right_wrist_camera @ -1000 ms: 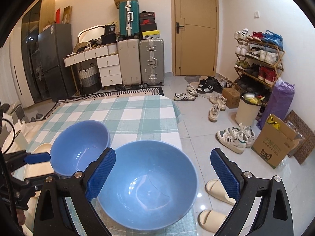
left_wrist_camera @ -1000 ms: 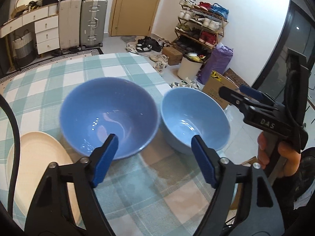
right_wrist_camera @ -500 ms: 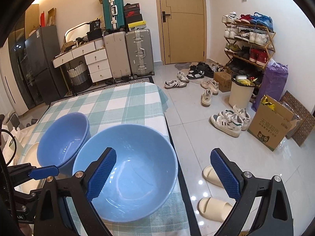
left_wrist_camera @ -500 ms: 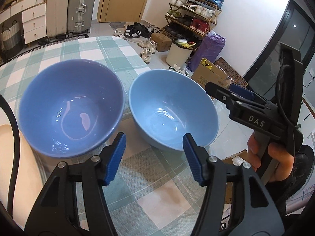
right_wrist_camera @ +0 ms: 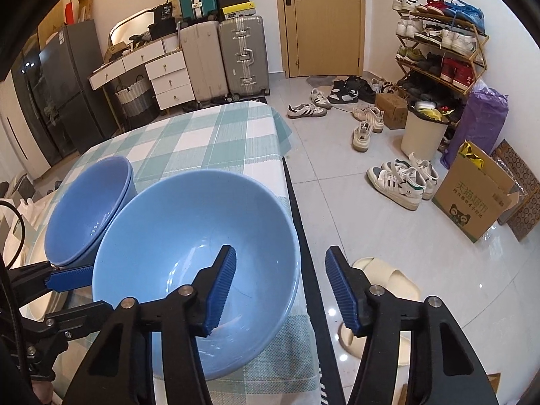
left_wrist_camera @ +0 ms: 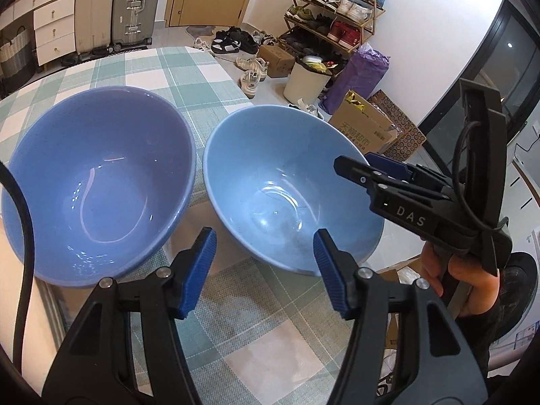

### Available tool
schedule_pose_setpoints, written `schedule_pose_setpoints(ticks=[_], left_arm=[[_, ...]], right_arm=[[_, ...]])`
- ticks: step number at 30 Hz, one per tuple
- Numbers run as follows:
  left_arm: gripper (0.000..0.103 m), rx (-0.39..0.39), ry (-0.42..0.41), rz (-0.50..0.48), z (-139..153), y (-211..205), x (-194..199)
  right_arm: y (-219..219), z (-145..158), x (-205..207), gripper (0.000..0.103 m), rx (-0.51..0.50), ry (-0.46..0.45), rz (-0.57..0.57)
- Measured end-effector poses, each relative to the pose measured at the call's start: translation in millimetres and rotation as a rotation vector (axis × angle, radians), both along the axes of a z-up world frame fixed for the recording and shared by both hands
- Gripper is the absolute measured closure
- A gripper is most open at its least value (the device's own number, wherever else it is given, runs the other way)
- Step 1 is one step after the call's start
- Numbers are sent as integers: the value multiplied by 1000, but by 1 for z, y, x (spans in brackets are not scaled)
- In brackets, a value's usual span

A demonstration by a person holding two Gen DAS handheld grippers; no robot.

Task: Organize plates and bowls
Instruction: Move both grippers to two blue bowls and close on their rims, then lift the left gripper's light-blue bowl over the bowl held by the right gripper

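A light blue bowl (left_wrist_camera: 287,189) stands near the right edge of the checked table (left_wrist_camera: 209,77), beside a darker blue bowl (left_wrist_camera: 98,185) that shows a double rim in the right wrist view. My left gripper (left_wrist_camera: 265,270) is open at the light bowl's near side, one pad over the cloth between the bowls and the other over the near rim. My right gripper (right_wrist_camera: 281,287) straddles the light blue bowl (right_wrist_camera: 189,246) at its right rim. One pad is inside and one outside, the jaws are closing, and a gap still shows at the rim.
A cream plate (left_wrist_camera: 23,307) lies at the table's left, partly under the darker bowl. The table's right edge drops to a tiled floor with slippers (right_wrist_camera: 381,276), shoes, a cardboard box (right_wrist_camera: 472,199) and a bin. A person's hand (left_wrist_camera: 452,270) holds the right gripper.
Both grippers came down toward the light blue bowl. The left one shifted right from the darker bowl and narrowed its jaws. The right jaws narrowed from wide open around the bowl's right rim.
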State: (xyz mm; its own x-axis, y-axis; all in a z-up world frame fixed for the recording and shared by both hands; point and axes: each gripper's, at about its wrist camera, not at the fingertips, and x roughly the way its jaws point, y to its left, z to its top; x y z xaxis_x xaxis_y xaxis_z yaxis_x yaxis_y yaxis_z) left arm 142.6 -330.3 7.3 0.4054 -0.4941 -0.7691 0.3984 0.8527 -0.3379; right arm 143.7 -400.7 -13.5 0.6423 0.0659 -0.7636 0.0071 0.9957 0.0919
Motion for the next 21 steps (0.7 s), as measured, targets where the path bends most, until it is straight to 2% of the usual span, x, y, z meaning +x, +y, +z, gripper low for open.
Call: schedule_pose_setpoints(ticks=[2, 7, 11, 13, 14, 21], left_arm=[[46, 4, 1, -1, -2, -2, 2], [55, 0, 12, -8, -8, -5, 7], [57, 11, 6, 0, -10, -6, 11], [62, 22, -1, 1, -11, -6, 10], [63, 27, -4, 1, -12, -6, 11], [64, 36, -14, 4, -12, -5, 12]], right_arm=[[1, -2, 1, 49, -10, -5, 3], [3, -6, 5, 60, -21, 3, 7], [2, -8, 7, 70, -16, 4, -1], [2, -9, 8, 73, -17, 2, 0], [2, -9, 8, 78, -20, -1, 3], [4, -9, 6, 79, -32, -13, 5]])
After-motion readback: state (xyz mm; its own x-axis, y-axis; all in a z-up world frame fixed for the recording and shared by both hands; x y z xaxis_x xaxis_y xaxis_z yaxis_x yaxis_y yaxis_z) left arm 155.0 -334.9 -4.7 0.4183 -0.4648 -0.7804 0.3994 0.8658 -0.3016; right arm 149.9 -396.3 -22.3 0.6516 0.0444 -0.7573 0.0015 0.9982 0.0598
